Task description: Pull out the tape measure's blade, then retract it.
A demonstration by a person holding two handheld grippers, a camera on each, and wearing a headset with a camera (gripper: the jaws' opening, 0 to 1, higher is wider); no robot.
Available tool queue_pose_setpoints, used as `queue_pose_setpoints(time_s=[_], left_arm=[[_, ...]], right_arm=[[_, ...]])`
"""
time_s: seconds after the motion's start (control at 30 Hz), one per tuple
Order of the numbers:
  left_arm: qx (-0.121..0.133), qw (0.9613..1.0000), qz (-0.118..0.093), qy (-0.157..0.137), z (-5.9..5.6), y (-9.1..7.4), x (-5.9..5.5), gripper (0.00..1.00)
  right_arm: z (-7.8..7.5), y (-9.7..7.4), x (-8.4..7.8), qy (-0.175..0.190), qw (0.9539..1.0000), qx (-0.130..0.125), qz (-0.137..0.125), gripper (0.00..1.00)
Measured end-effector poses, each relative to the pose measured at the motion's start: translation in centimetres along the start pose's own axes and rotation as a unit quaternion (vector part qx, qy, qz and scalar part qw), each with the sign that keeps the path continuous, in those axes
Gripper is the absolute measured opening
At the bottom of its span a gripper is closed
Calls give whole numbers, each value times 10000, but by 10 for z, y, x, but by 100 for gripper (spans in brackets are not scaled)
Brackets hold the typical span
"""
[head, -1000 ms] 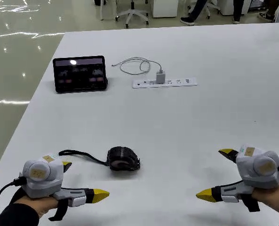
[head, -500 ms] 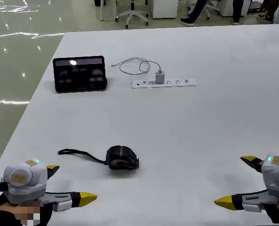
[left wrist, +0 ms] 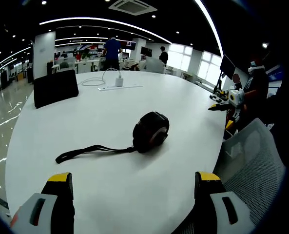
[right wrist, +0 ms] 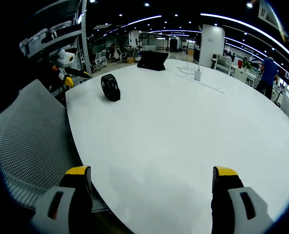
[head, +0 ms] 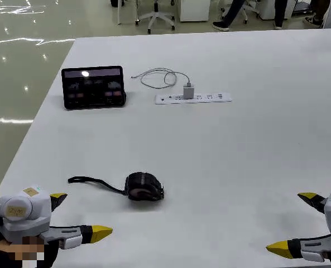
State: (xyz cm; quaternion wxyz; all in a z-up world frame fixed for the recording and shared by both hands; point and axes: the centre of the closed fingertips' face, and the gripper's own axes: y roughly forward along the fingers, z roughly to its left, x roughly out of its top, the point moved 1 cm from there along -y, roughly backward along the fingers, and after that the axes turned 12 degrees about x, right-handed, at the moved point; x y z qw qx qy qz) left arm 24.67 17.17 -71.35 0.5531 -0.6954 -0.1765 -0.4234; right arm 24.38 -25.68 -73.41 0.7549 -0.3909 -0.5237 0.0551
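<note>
The black round tape measure (head: pixel 144 186) lies on the white table (head: pixel 210 145), near the left hand-held gripper (head: pixel 80 213) and well apart from the right hand-held gripper (head: pixel 292 222). Both have jaws spread wide, holding nothing.

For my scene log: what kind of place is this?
Probably an open-plan office or lab: a large white table with a power strip and a tablet, and an office chair on a glossy floor behind it.

We see a dark rectangular tablet (head: pixel 93 87) propped at ten o'clock on the white tabletop (head: pixel 238 151). At twelve lies a white power strip (head: pixel 207 97), with a white plug-in charger (head: pixel 188 91) trailing a looped cable.
</note>
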Motion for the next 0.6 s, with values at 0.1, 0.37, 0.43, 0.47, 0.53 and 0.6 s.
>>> queue_pose_setpoints(time_s=[0.1,0.37,0.43,0.47,0.53,0.6], left_arm=[[-53,9999,32,-94,-1,0,-1,100],[-43,9999,31,-99,3,0,-2,100],[-32,9999,22,-94,4,0,-2,100],[-41,9999,23,-107,4,0,-2,100],[-32,9999,39,-105,5,0,-3,100],[-115,9998,63,-155,2,0,-3,100]], right_arm=[[2,-1,2,16,10000,-30,-12,100],[7,0,2,21,10000,22,3,100],[8,0,2,21,10000,26,4,100],[8,0,2,20,10000,27,1,100],[8,-1,2,32,10000,27,-5,100],[9,-1,2,42,10000,29,-6,99]])
